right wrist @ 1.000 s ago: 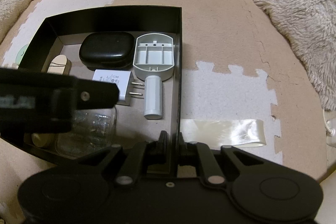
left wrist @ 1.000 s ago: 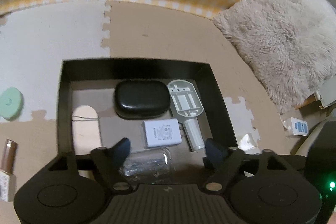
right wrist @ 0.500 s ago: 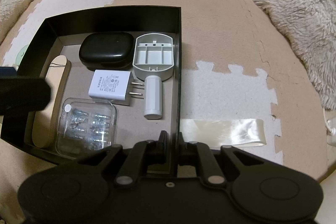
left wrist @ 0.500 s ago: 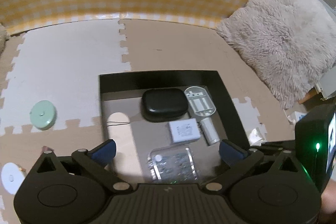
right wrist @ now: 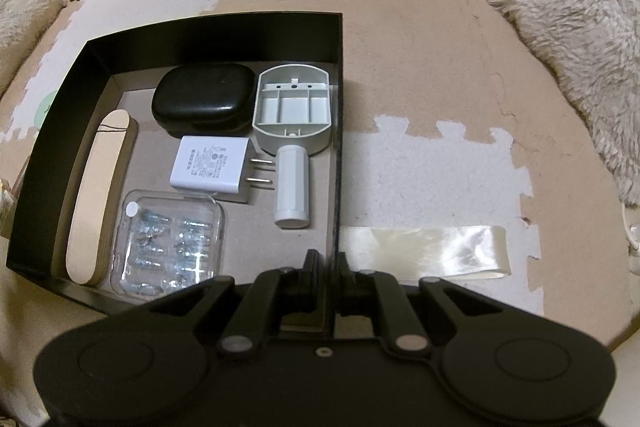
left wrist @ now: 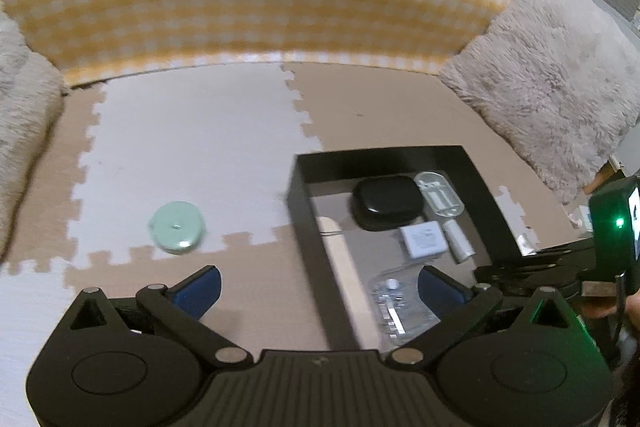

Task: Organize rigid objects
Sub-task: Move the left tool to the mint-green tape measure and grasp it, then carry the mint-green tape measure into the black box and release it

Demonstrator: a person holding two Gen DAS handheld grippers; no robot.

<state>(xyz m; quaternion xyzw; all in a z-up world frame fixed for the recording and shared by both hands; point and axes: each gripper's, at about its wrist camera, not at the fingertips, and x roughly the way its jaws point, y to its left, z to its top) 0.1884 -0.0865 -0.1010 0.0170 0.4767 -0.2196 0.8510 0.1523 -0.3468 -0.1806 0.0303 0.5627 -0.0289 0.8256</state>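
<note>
A black open box (right wrist: 216, 35) sits on the foam mat. It holds a black case (right wrist: 204, 99), a grey plastic holder (right wrist: 294, 111), a white charger plug (right wrist: 210, 165), a white cylinder (right wrist: 293, 189), a clear box of small parts (right wrist: 168, 239) and a wooden stick (right wrist: 98, 195). My right gripper (right wrist: 329, 263) is shut on the box's right wall near its front corner. My left gripper (left wrist: 318, 287) is open and empty, raised over the box's left wall (left wrist: 316, 227). A mint green round disc (left wrist: 177, 227) lies on the mat left of the box.
A yellow checked cushion (left wrist: 248, 7) borders the mat at the back. A fluffy pillow (left wrist: 552, 79) lies at the right, another (left wrist: 20, 87) at the far left. A strip of clear tape (right wrist: 424, 251) is stuck on the mat right of the box.
My left gripper has pulled up and to the left, out of the box, leaving the clear box of small parts inside. The right gripper has stayed shut on the box wall.
</note>
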